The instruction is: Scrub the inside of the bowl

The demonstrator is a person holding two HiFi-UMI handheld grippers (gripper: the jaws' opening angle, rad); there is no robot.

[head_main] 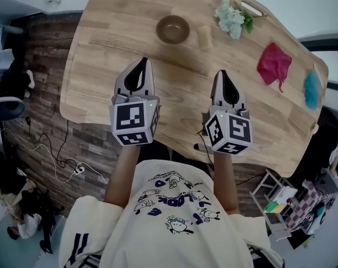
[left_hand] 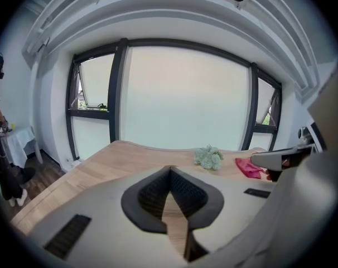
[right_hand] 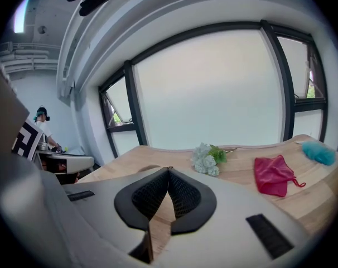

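Currently your left gripper point(head_main: 145, 61) and right gripper point(head_main: 222, 73) are both pinched together, empty. The bowl point(head_main: 173, 29) sits farther across the table point(head_main: 102, 66), just beside a pale sponge point(head_main: 204, 38). It looks rigid, light and likely to slide, so pin its rim.

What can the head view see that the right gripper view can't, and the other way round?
Only the head view: the person's cream printed shirt and the pale yellow sponge block. Only the right gripper view: the wide dark-framed window. Both: the light wooden table, the pale flower bunch and the crumpled red cloth.
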